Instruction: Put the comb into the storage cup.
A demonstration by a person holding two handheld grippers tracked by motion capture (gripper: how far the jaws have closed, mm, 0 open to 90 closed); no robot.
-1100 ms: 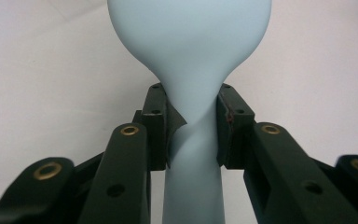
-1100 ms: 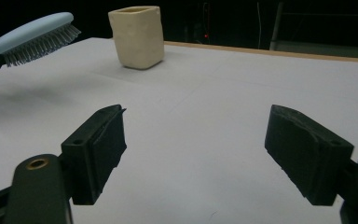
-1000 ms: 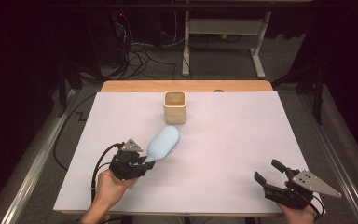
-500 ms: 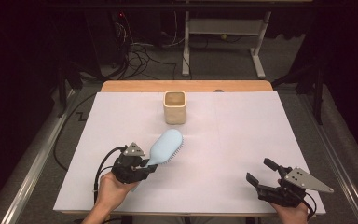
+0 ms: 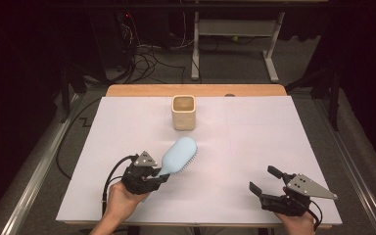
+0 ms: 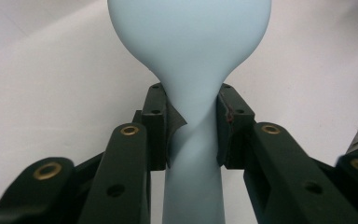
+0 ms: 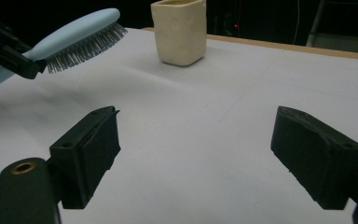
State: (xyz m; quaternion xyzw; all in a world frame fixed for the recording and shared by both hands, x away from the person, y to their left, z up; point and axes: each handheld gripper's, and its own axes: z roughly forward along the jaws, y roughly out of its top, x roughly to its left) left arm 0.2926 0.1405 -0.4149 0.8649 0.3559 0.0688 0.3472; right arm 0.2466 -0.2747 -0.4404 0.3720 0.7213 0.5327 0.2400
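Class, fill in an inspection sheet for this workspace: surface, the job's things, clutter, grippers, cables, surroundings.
Surface: white sheet over a wooden table.
Job's things: light-blue hairbrush held off the sheet, bristles down; cream cup upright beyond it.
Clutter: nothing seen.
Grippers: left gripper shut on the brush's neck; right gripper open, holding nothing, jaws just widened.
Cables: black cable trails from the left gripper; tangle on the floor.
Surroundings: dark room, white desk frame behind.

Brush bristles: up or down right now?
Down. The hairbrush shows bristles under its blue back, held above the table by the left gripper.
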